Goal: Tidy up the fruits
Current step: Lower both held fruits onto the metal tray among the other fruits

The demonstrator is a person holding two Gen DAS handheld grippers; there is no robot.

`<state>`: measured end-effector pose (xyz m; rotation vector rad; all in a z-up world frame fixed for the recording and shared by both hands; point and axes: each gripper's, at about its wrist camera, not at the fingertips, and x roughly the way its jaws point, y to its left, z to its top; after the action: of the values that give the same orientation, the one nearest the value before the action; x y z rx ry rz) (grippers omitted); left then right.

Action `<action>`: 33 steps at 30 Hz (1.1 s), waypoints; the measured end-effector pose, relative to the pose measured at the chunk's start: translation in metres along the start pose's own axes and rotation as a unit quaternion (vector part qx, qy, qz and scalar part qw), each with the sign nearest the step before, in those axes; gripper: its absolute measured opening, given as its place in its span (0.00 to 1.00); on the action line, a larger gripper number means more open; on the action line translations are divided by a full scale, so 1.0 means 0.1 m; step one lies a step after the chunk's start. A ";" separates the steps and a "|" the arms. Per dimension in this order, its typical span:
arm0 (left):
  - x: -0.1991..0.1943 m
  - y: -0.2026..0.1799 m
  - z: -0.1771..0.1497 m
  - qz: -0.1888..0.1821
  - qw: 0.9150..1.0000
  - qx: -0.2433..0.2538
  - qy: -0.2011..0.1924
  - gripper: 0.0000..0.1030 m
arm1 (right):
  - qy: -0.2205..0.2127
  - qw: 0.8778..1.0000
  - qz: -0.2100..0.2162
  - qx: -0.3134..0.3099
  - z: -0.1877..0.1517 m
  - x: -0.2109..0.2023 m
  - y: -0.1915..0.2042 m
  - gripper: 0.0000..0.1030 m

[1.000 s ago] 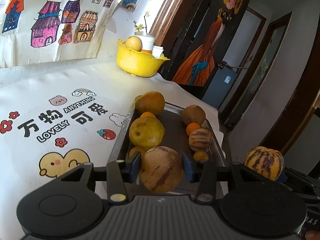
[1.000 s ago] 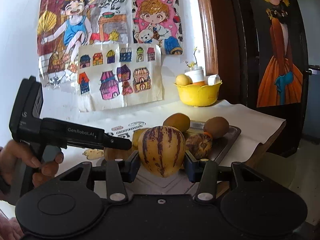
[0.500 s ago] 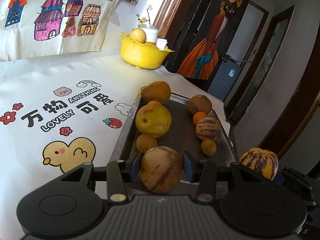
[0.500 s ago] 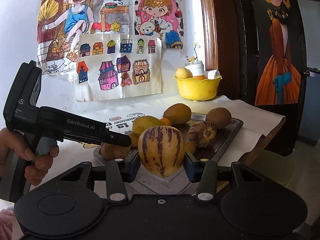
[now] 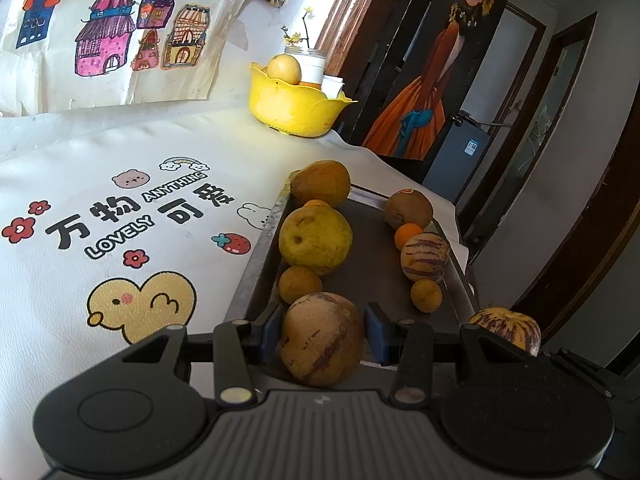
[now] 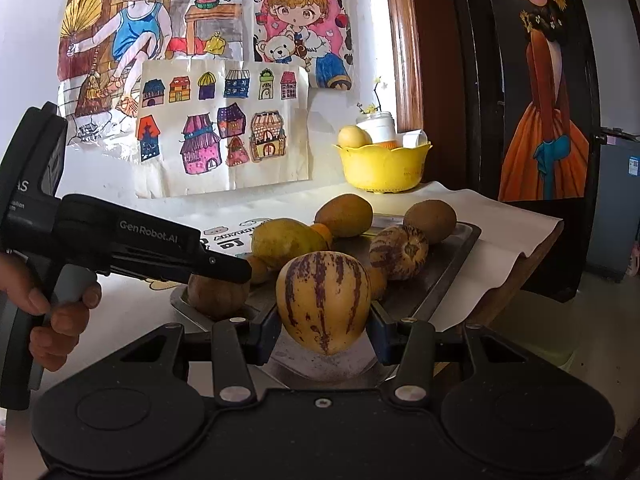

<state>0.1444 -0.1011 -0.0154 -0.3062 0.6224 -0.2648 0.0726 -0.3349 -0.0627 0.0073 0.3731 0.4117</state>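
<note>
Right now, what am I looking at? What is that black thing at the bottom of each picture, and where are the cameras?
There is no robot here. A person holds a hand-operated two-finger gripper in each hand, and each carries a wide-angle camera looking forward along its fingers. The black shape at the bottom is the gripper's own body.

In the left wrist view, the left gripper is closed on a brownish round fruit at the near end of a metal tray. In the right wrist view, the right gripper is closed on a yellow fruit with purple stripes; the left gripper and the person's hand show on the left.

The tray lies on a table covered by a cartoon-printed cloth and holds more fruit, including a big yellow one. A yellow bowl stands by the wall.
</note>
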 end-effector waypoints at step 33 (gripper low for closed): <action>0.07 0.10 0.01 -0.004 0.999 -0.052 -0.001 0.48 | 0.018 0.998 -0.053 0.028 0.03 0.29 -0.01 0.47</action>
<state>0.1516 -0.0935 -0.0219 -0.4081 0.6346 -0.2396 0.0994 -0.3242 -0.0700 0.0342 0.4195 0.2971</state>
